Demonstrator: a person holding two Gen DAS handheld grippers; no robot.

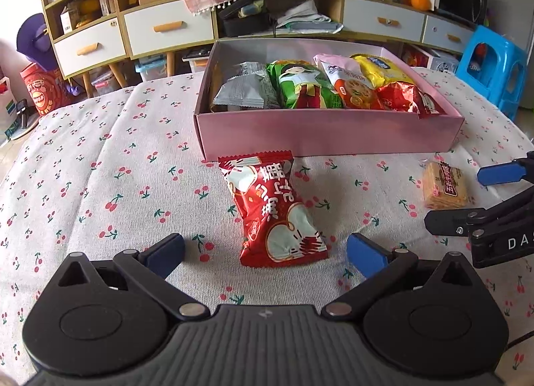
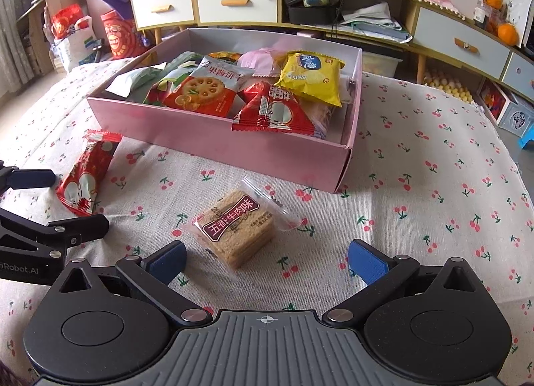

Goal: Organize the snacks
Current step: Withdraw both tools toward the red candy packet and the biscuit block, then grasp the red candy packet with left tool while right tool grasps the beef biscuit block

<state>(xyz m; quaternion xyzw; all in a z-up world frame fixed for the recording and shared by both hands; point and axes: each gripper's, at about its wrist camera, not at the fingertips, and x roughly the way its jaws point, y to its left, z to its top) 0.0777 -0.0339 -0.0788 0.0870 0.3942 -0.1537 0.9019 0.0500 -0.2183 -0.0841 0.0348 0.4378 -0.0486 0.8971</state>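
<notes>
On cherry-print cloth, before pink box of snacks: red snack packet lying between spread, non-touching jaws of left gripper. Right gripper likewise fully spread, empty, astride clear-wrapped cracker pack without contact, just short of box front wall.

Worktop cloth: woven cotton look, matt, slightly ribbed, cherry print. Pink box ahead of both grippers: cardboard, smooth, faint sheen. Red snack pack between left gripper fingers: glossy crinkled plastic film. Cracker pack just ahead of right gripper: clear shiny film, rough grainy crackers inside. Gripper bodies: matt black plastic, ribbed grey top, metal pivot pins; pads blue, finely textured rubber look.
</notes>
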